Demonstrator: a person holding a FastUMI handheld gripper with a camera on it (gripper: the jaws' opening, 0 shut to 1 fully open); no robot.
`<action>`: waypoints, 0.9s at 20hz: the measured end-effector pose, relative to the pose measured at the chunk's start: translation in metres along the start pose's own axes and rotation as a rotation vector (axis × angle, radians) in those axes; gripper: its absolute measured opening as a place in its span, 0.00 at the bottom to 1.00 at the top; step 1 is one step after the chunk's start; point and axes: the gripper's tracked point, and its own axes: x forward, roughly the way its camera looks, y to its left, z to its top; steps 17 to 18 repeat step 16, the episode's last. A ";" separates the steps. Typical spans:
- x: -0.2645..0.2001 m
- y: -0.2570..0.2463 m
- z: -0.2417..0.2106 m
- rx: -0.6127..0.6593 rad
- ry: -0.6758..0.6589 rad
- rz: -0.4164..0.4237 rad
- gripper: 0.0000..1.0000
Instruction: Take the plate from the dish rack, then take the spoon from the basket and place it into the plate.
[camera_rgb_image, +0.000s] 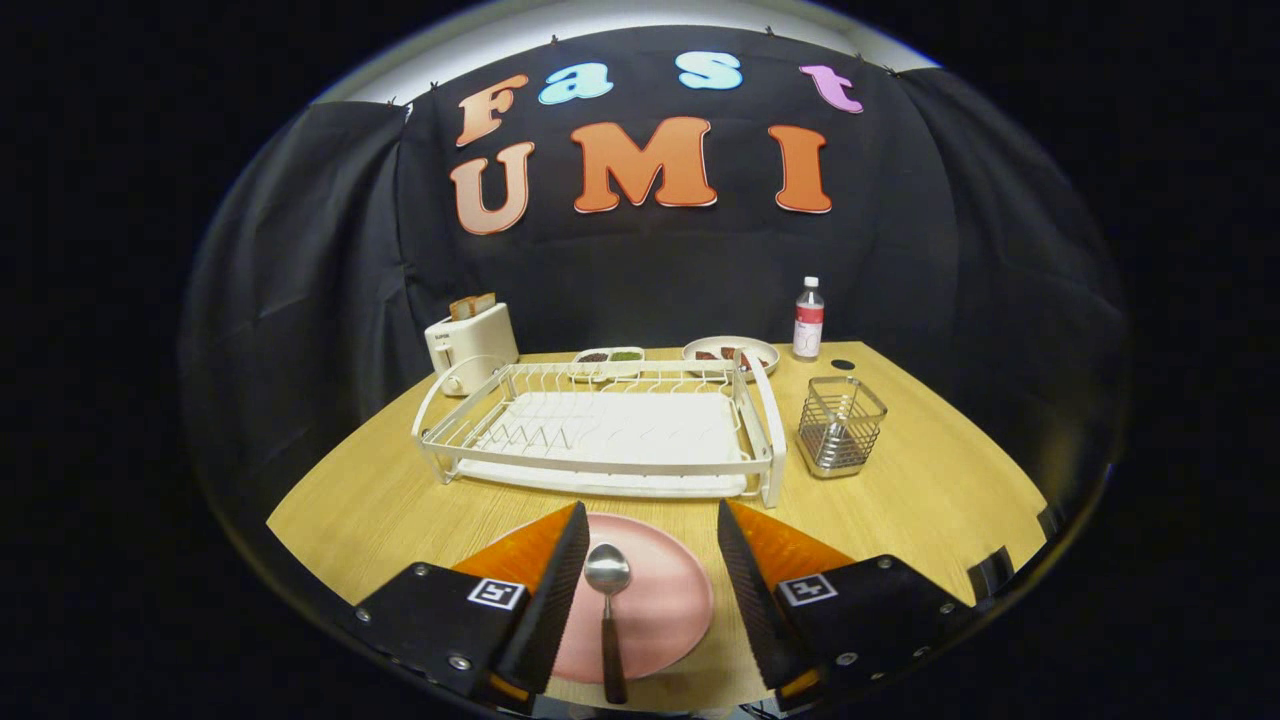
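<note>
The gripper (650, 520) hangs over the near edge of a wooden table (920, 500) with its fingers spread wide and nothing pinched between them. Between the two fingers lies a pink plate (665, 600), flat on the table, and on it rests a spoon (607, 600): its bowl points toward twelve o'clock, its dark handle runs back toward six o'clock and reaches past the plate's near rim. Neither finger touches the spoon or the plate, as far as can be seen. Just beyond the plate, at twelve o'clock, stands a white dish rack (600, 430) with bare slots. At about two o'clock from the plate, beside the rack's right end, stands a wire basket (840, 425). Farther back, at eleven o'clock, a white toaster (470, 345) holds slices of bread; behind the rack sit a small tray (608, 362) and a dish (730, 352) with food, and at one o'clock a bottle (808, 320) stands upright.
</note>
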 end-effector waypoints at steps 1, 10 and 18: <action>0.000 -0.004 0.007 -0.004 -0.008 -0.005 0.85; -0.001 -0.029 0.081 -0.015 -0.084 -0.036 0.97; 0.001 -0.034 0.107 -0.016 -0.113 -0.039 0.97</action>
